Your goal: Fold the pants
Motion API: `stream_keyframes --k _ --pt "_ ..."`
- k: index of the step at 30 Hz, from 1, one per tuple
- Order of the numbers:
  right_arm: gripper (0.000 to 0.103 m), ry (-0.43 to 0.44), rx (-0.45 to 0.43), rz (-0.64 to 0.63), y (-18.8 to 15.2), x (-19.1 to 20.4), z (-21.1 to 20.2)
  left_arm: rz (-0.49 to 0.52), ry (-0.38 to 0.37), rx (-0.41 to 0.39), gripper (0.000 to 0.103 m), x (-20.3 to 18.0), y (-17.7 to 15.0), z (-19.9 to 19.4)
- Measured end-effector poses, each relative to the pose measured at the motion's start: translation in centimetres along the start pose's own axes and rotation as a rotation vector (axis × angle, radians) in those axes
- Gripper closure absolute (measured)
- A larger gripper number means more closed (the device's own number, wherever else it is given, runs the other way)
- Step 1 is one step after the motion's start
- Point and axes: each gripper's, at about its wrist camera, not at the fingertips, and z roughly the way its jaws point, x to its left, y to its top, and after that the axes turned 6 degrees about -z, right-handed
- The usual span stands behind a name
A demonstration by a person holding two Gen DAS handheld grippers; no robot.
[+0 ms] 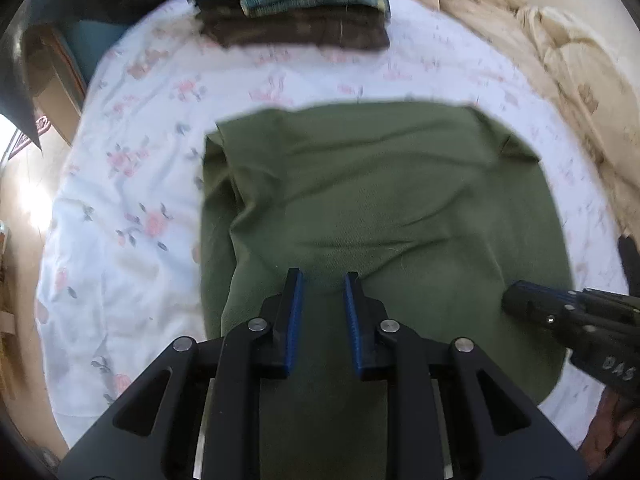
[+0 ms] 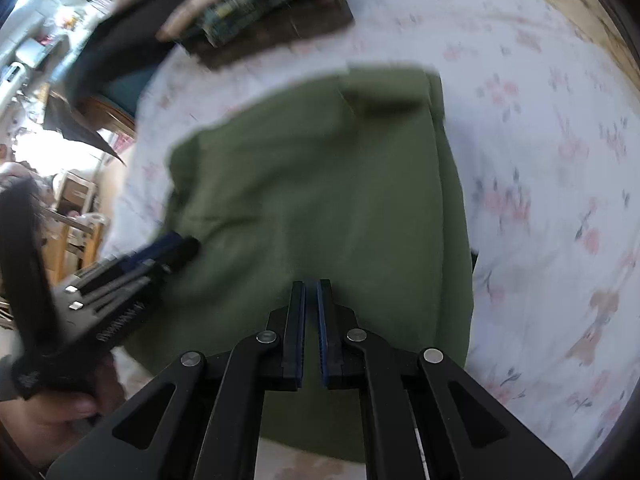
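Left wrist, pants [image 1: 380, 200] under left tool [image 1: 323, 276]

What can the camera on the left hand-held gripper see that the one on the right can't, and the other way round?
Only the left wrist view shows the crumpled beige blanket along the bed's far side. Only the right wrist view shows cluttered shelves across the room and the hand holding the left hand-held gripper. Both show the folded green pants on the floral sheet, and a stack of folded clothes beyond.
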Motion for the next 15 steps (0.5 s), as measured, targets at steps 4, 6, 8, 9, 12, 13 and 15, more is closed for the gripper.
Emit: stream_keyframes --k 4,6,8,9,12,13,15 --pt "0.100 0.091 0.000 0.117 -0.3 -2.3 1.4 -0.044 -0.041 0.027 0.080 0.9 0.2 0.0" --pt "0.095 0.138 -0.022 0.104 0.3 -2.5 -0.2 -0.062 -0.076 0.024 0.060 1.2 0.5 -1.7" --pt "0.094 0.150 -0.117 0.046 1.0 -2.6 -3.5 -0.065 -0.098 -0.047 0.017 1.8 0.7 -4.5" --pt "0.086 0.151 -0.184 0.039 1.4 -3.4 -5.4 -0.085 -0.097 -0.103 0.009 2.5 0.8 -5.9" --pt "0.017 0.170 -0.280 0.116 2.0 -6.5 -7.9 -0.189 -0.114 -0.147 0.002 5.4 1.6 -7.2" --pt "0.017 0.176 -0.289 0.142 2.1 -7.5 -7.9 -0.235 -0.127 -0.123 0.002 6.5 1.9 -6.7" --pt "0.017 0.174 -0.227 0.188 2.1 -9.5 -6.5 -0.327 -0.149 -0.058 0.002 8.9 2.1 -4.9"
